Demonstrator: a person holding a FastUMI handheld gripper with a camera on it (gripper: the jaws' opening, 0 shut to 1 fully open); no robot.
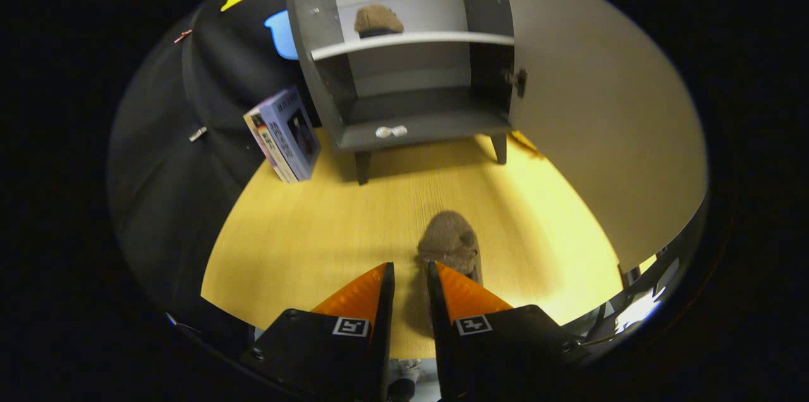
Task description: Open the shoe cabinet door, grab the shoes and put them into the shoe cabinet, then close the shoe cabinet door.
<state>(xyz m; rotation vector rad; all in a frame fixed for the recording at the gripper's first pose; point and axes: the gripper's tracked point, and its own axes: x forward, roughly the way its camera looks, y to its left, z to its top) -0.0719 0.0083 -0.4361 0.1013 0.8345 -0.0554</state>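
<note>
Box [285, 134]: far ahead-left of fingers, upright on wooden floor [303, 231], just beside cabinet's left leg.
Shoe cabinet [404, 117]: straight ahead, well beyond tips; door [600, 124] swung open to right.
Shoe no. 1 [378, 19]: on cabinet's white upper shelf.
Shoe no. 2 [450, 243]: on floor, just ahead of right finger, heel end at its tip.
Gripper [411, 269]: fingers nearly closed, narrow gap, gripping nothing.

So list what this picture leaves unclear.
- Hand-held gripper: fingers narrowly apart; whether they pinch the brown shoe on the floor is hidden by the right finger.
- Shoe on the cabinet shelf: small, its lower part cut by the shelf edge.
- Small pale object on the cabinet's bottom board: too small to identify.
</note>
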